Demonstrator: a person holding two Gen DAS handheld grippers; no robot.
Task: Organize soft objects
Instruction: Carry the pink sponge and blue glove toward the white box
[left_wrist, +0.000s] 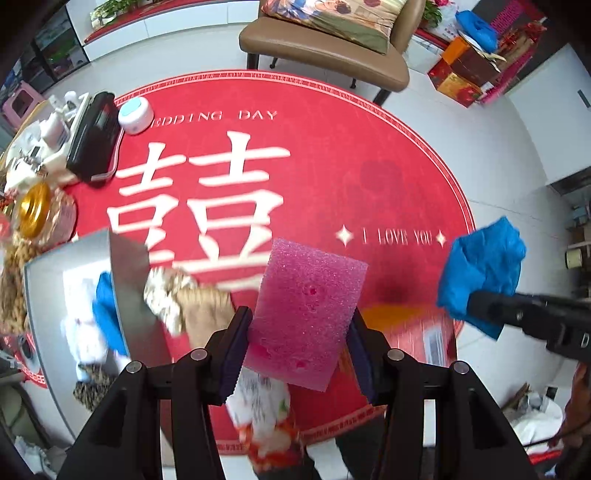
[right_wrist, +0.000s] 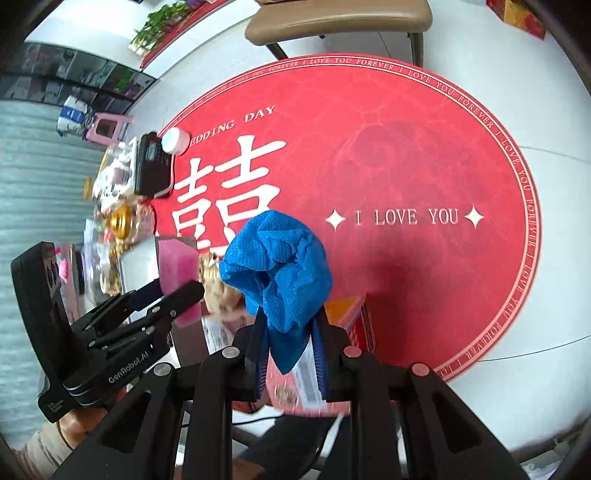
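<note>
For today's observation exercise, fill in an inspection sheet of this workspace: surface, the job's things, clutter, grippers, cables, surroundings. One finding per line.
Surface: round red mat with white lettering, lying on a white tiled floor.
Job's things: pink sponge and blue cloth, both lifted; patterned cloths in a grey box at the left.
Clutter: black case, white round pot, gold-lidded jar, orange and red carton.
Grippers: left gripper shut on the pink sponge; right gripper shut on the blue cloth.
Cables: thin dark cord under the right gripper.
Surroundings: brown chair with a cushion, gift boxes, plants.
</note>
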